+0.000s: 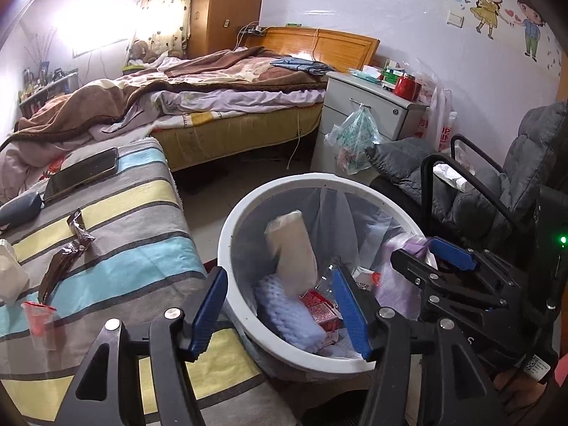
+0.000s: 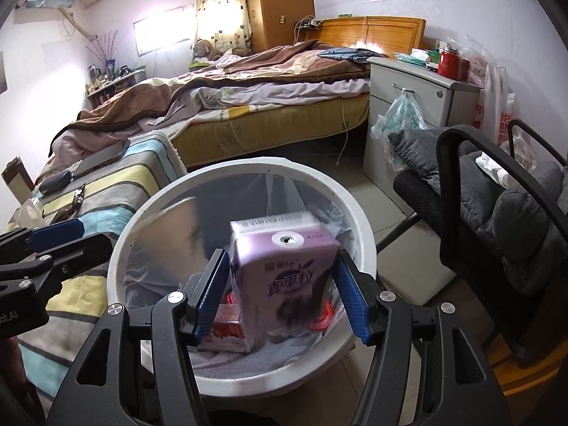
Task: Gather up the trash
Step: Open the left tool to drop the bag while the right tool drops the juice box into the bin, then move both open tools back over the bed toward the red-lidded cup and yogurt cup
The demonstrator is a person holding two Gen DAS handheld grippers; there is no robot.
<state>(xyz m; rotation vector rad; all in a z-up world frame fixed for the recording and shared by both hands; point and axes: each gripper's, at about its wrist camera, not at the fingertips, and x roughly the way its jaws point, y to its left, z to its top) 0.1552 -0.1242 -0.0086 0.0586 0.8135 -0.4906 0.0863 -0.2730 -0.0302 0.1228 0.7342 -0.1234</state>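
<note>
A white round bin [image 1: 227, 241] lined with a clear bag stands on the floor beside a striped bench; it shows in the right wrist view too [image 2: 117, 259]. It holds a beige pouch [image 1: 293, 248], a blue sponge [image 1: 287, 314] and a red carton [image 1: 321, 314]. My left gripper [image 1: 280, 310] is open and empty over the bin's near rim. My right gripper [image 2: 280, 296] is over the bin, shut on a purple drink carton [image 2: 284, 277]. On the bench lie a brown wrapper [image 1: 67, 252] and a small red-topped cup [image 1: 39, 323].
The striped bench [image 1: 117, 234] also carries a phone [image 1: 83, 174] and a dark case [image 1: 19, 207]. A grey padded chair [image 1: 497, 184] stands right of the bin. A bed [image 1: 213, 106] and a white nightstand [image 1: 369, 106] with a hanging bag are behind.
</note>
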